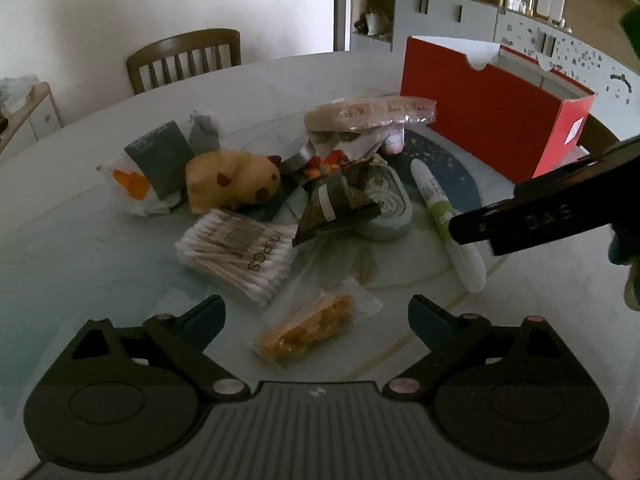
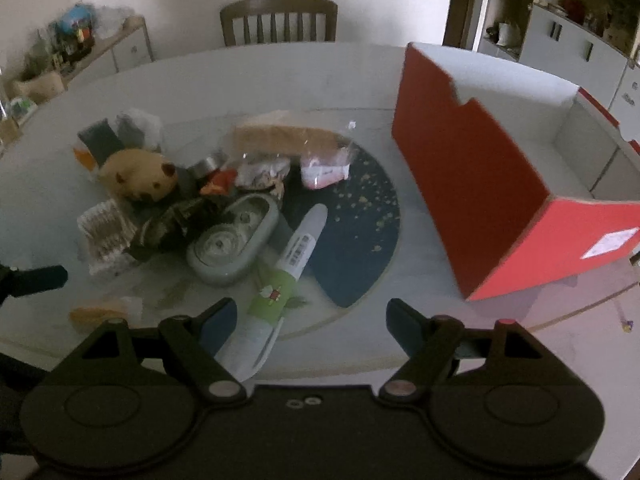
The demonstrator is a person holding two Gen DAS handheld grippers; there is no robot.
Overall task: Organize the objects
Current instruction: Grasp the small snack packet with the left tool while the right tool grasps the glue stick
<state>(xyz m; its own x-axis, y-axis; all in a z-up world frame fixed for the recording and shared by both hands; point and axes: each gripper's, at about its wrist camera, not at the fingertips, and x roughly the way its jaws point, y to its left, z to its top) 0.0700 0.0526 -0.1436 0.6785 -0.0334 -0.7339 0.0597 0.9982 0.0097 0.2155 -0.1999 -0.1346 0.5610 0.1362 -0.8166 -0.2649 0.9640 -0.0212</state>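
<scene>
Here snack packet (image 1: 310, 330) lies between (untouched) left fingers (image 1: 208, 316).

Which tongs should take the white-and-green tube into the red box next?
Right. The right tongs hang open just over the tube's near end, with the red box on that side. The left tongs sit open over the snack packet instead.

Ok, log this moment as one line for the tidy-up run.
left gripper: open, above orange snack packet | right gripper: open, nothing held, white-and-green tube lying by its left finger | open red cardboard box: upright on table
</scene>
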